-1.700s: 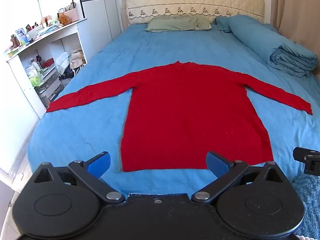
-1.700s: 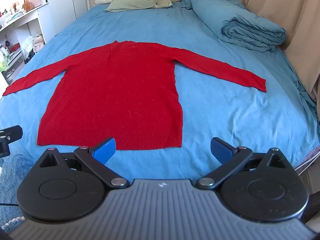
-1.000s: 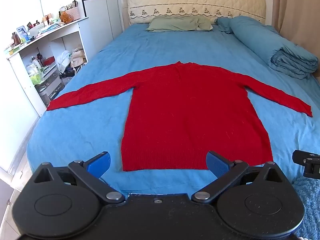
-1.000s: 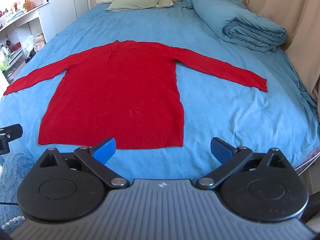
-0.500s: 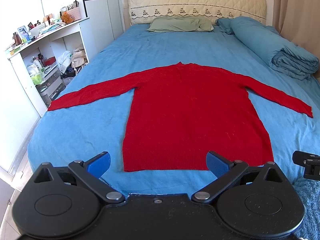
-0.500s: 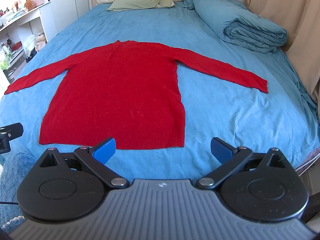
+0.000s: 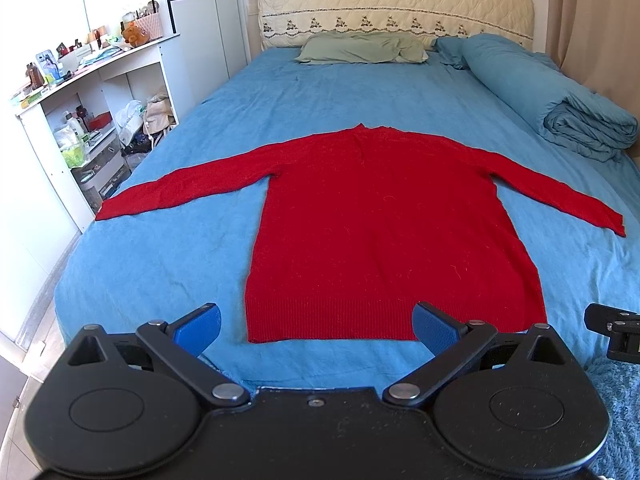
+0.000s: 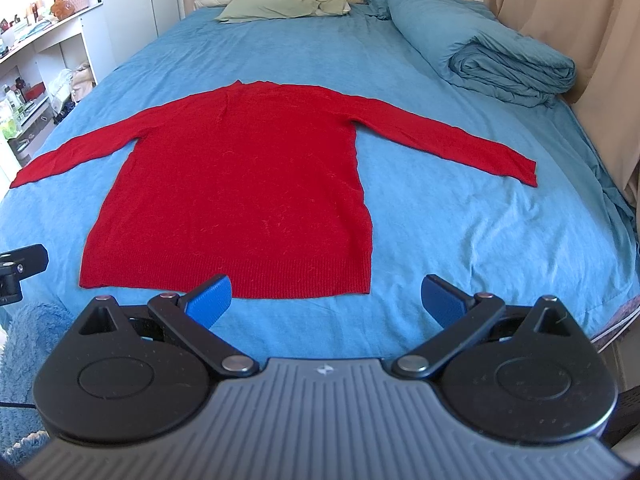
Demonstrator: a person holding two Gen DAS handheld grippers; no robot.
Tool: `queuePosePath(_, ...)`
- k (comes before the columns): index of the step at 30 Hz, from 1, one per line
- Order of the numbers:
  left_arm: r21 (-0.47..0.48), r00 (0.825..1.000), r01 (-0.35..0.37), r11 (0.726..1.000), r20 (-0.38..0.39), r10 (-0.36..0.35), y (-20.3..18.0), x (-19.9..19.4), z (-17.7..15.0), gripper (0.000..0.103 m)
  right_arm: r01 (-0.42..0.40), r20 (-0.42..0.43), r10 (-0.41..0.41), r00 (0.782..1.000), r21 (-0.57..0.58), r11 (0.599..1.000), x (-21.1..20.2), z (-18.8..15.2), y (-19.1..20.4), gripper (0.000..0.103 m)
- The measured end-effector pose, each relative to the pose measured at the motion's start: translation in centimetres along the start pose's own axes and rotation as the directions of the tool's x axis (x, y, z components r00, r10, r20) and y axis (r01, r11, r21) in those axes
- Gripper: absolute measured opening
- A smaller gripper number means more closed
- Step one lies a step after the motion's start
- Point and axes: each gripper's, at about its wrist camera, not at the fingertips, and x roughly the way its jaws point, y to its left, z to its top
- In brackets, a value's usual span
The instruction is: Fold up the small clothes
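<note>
The red sweater is lying flat and unfolded near the bed's bottom edge, while the left gripper and right gripper are waiting, jaws spread wide, holding nothing

The left gripper is cut off by the right view's edge.

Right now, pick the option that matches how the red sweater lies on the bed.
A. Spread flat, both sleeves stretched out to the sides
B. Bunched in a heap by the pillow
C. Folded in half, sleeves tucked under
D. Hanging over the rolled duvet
A: the red sweater lies flat on the blue bed, one sleeve reaching out to each side, and neither the left gripper nor the right gripper touches it.
</note>
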Motion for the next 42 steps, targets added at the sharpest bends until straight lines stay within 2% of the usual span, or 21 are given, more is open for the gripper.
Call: queuePosePath(42, -0.003, 1.0, -0.004, 1.0, 0.004, 0.004, 0.2, -0.27, 0.02, 0.103, -0.008, -0.003, 0.008, 1.0, 0.005, 1.0, -0.22, -0.07, 0.09, 0.103)
